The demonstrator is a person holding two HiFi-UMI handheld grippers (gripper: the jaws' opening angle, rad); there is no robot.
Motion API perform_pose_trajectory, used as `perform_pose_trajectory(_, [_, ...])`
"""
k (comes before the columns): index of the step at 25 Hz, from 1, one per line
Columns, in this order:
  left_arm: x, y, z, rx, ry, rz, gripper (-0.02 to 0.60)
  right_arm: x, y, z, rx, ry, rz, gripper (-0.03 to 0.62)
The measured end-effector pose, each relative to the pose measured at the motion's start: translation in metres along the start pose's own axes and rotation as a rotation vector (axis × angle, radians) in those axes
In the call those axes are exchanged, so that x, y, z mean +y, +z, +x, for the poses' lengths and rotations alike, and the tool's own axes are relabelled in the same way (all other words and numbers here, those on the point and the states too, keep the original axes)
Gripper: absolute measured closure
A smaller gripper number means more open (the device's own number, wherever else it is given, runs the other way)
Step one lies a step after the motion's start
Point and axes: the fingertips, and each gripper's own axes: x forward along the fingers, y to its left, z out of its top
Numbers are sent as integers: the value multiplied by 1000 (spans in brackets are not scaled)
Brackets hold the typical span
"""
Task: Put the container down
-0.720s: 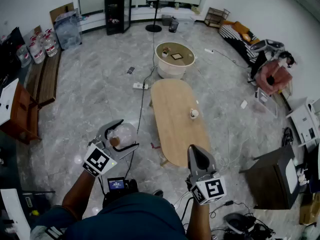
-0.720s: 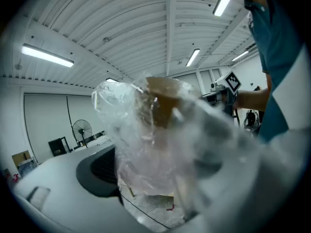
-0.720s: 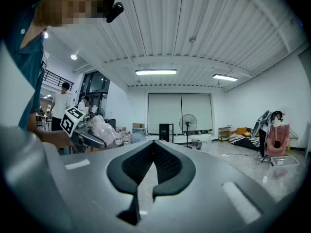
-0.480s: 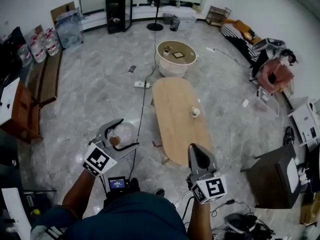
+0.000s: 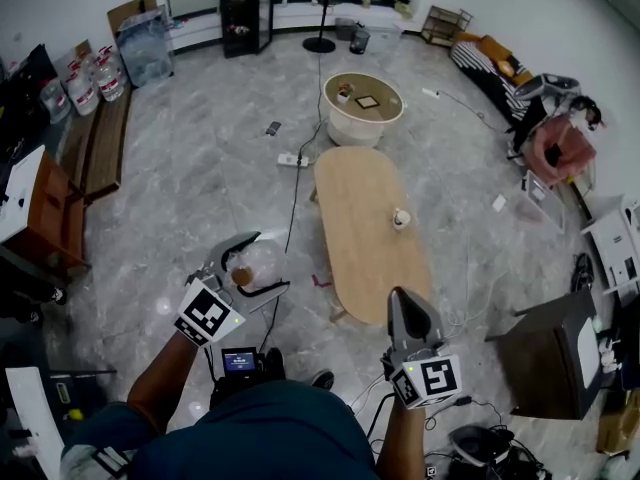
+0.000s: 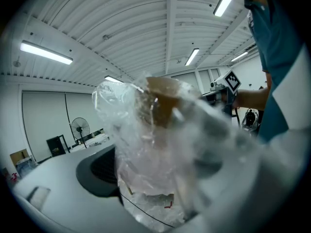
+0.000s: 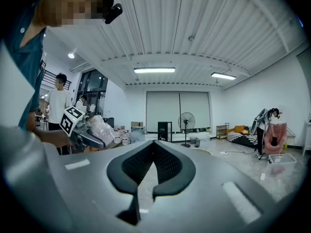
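A clear plastic container (image 5: 256,261) with something brown inside hangs above the marble floor at lower left in the head view. My left gripper (image 5: 265,264) holds it, jaws spread wide around it. In the left gripper view the crinkled clear container (image 6: 155,144) fills the space between the jaws of the left gripper (image 6: 160,178) and hides what lies beyond. My right gripper (image 5: 404,300) is shut and empty, pointing toward the near end of the wooden table. Its pads meet in the right gripper view (image 7: 154,144), which also shows the left gripper (image 7: 90,130) with the container at the left.
A long oval wooden table (image 5: 365,238) carries a small cup (image 5: 400,218). Beyond it stands a round white table (image 5: 365,108). A power strip (image 5: 292,159) and its cable lie on the floor. A bench (image 5: 100,143) runs along the left; a dark cabinet (image 5: 545,353) stands at right.
The head view has shifted slightly, so the tables sit lower in the picture. Both grippers keep their pose, and the left still holds the container.
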Motion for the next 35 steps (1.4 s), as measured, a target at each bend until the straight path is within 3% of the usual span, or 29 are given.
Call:
perform_pose_trajectory(6, [11, -5, -8, -9, -5, -8, 186, 6, 12, 10, -59, -10, 55, 584])
perform_pose_trajectory(17, [23, -15, -10, -38, -15, -32, 186, 21, 14, 29, -28, -8, 24, 583])
perform_pose_trajectory(27, [40, -17, 16, 11, 26, -40, 186, -14, 9, 60, -36, 38, 60, 583])
perform_pose_trajectory(35, [52, 2, 59, 41, 91, -41, 186, -69, 13, 84, -44, 100, 82, 583])
